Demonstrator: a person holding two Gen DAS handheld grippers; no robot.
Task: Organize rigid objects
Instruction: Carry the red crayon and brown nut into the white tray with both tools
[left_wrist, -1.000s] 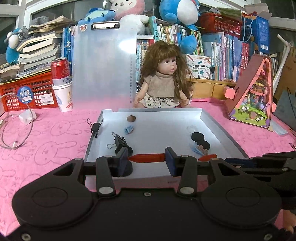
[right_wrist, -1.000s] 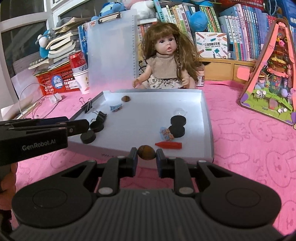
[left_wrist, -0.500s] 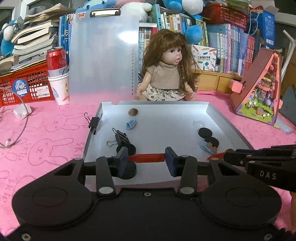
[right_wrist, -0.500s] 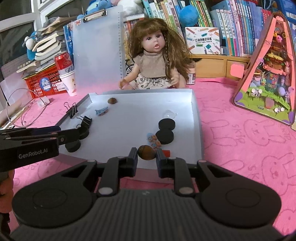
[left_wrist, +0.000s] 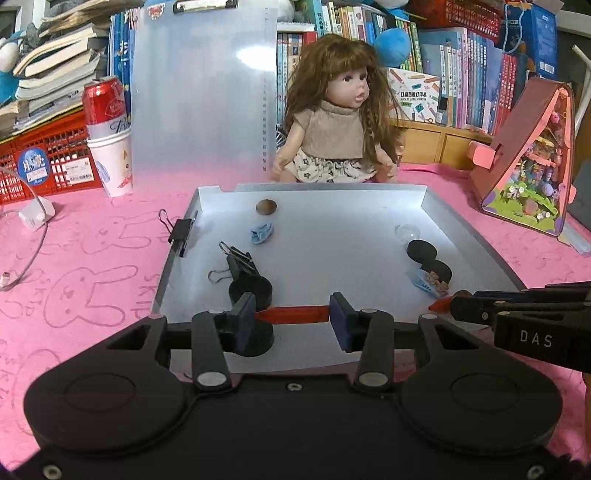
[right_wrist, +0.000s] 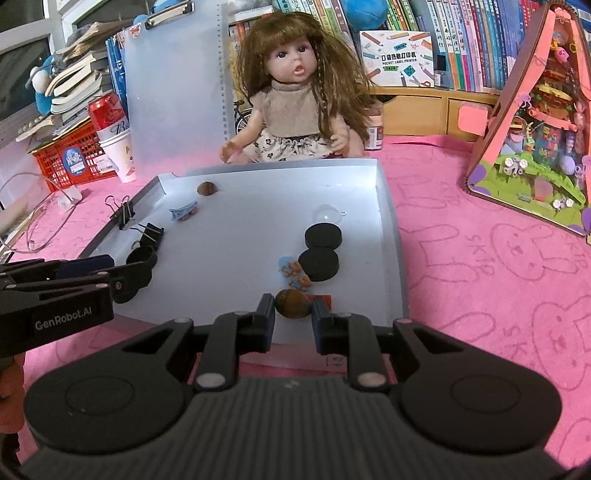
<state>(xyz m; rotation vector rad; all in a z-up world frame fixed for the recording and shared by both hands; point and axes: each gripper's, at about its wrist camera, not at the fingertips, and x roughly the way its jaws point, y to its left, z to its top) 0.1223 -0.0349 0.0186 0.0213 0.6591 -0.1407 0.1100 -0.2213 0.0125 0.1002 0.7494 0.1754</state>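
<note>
Brown nut (right_wrist: 293, 303): you have it between the jaws of your right gripper (right_wrist: 293, 314), which are closed to a narrow gap with both pads against its sides, low over the near right part of the tray (right_wrist: 388, 221).

Red stick (left_wrist: 291, 315): it spans the jaws of your left gripper (left_wrist: 291, 317), held end to end, so these jaws stand much wider than the right pair, low over the tray's near edge.

Second red piece (right_wrist: 323, 298): lying in the tray just beyond your right jaws, partly hidden by the nut.

Items in the tray ahead of your right jaws:
- two black discs (right_wrist: 319, 264), close together
- small blue patterned clip (right_wrist: 291, 275), touching the nearer disc
- a clear dome (right_wrist: 327, 213), farther out

Items ahead of your left jaws:
- black cylinders (left_wrist: 251, 290), directly behind the left finger
- loose binder clip (left_wrist: 240, 262), against the cylinders
- blue hair clip (left_wrist: 261, 233), farther on
- second nut (left_wrist: 266, 206), near the far wall
- another binder clip (left_wrist: 181, 232), clamped on the tray's left rim

Progress, as a judgement: most small items are in the tray, loosely paired by kind; the two pieces you hold are not yet set down. Whether further sorting is wanted cannot be told.

Surroundings: pink table (right_wrist: 480, 258), doll (right_wrist: 295, 96) beyond the tray's far wall.
</note>
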